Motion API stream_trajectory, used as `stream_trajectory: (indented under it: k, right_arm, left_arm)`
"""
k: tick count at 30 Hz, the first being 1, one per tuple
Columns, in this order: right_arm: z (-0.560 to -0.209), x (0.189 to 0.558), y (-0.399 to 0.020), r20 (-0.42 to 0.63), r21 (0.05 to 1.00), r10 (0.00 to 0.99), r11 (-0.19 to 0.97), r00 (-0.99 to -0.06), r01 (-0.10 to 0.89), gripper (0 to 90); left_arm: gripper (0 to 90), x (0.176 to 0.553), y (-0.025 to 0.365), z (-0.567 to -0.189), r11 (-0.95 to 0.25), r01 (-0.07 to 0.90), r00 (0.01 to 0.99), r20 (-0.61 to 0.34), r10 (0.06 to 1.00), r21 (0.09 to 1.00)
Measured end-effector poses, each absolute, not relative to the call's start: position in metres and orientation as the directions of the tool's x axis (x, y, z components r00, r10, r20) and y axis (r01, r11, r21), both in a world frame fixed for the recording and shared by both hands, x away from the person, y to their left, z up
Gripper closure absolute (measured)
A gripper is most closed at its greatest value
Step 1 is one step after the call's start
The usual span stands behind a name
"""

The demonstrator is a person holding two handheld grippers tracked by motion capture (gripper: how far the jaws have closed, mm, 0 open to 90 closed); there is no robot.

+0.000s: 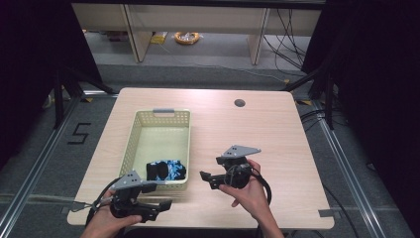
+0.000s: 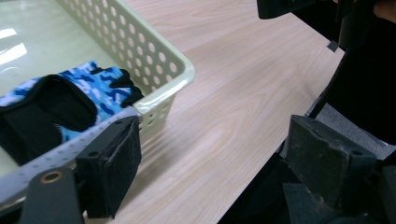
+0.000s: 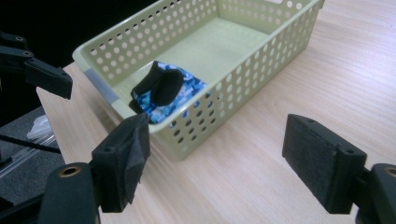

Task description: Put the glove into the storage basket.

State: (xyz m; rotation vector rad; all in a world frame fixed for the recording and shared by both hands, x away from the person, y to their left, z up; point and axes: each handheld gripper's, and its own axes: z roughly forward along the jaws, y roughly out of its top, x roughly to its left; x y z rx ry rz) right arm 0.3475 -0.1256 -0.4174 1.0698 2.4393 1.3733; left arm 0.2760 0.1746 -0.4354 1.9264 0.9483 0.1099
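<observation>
Both grippers are spread open with nothing in them: the left gripper (image 1: 166, 204) sits by the near edge of the table (image 1: 277, 134), the right gripper (image 1: 207, 178) just beside the basket (image 1: 163, 115). Blue camo glove (image 1: 166, 170) lies bunched in the basket's near end, so I'd guess it's dropped off and they're clear.

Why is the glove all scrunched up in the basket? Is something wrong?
Nothing is broken or spilled. The glove lies crumpled in the near end of the basket, cuff gaping. Both grippers are open and apart from it.
</observation>
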Motion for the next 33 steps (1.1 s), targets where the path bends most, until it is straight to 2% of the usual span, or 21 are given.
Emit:
stream_trajectory:
  k: [4, 12, 16, 21, 23, 27, 33]
  right_arm:
    - [-0.424, 0.341, -0.134, 0.213, 0.787, 0.65, 0.329, -0.73, 0.523, 23.3]
    - [-0.44, 0.335, -0.152, 0.229, 0.778, 0.672, 0.308, -0.705, 0.547, 23.1]
    - [-0.447, 0.332, -0.157, 0.238, 0.758, 0.686, 0.311, -0.687, 0.573, 22.9]
    - [-0.454, 0.33, -0.162, 0.224, 0.764, 0.68, 0.323, -0.699, 0.559, 22.6]
    - [-0.458, 0.326, -0.166, 0.231, 0.757, 0.69, 0.315, -0.686, 0.573, 22.3]
    - [-0.463, 0.322, -0.173, 0.211, 0.749, 0.704, 0.329, -0.678, 0.575, 20.3]
    - [-0.475, 0.313, -0.179, 0.237, 0.735, 0.703, 0.322, -0.67, 0.597, 19.5]
  left_arm:
    - [17.5, 0.271, 0.169, -0.45, -0.238, 0.576, 0.696, -0.316, 0.644, 0.782]
    - [17.5, 0.265, 0.165, -0.472, -0.301, 0.557, 0.721, -0.272, 0.637, 0.774]
    - [17.6, 0.265, 0.169, -0.48, -0.312, 0.551, 0.713, -0.243, 0.658, 0.774]
    - [17.6, 0.264, 0.177, -0.488, -0.338, 0.531, 0.707, -0.187, 0.682, 0.777]
    - [17.6, 0.263, 0.177, -0.493, -0.295, 0.551, 0.683, -0.218, 0.697, 0.78]
    - [17.5, 0.263, 0.178, -0.496, -0.294, 0.55, 0.677, -0.211, 0.705, 0.782]
    - [17.5, 0.261, 0.176, -0.5, -0.316, 0.573, 0.683, -0.228, 0.693, 0.756]
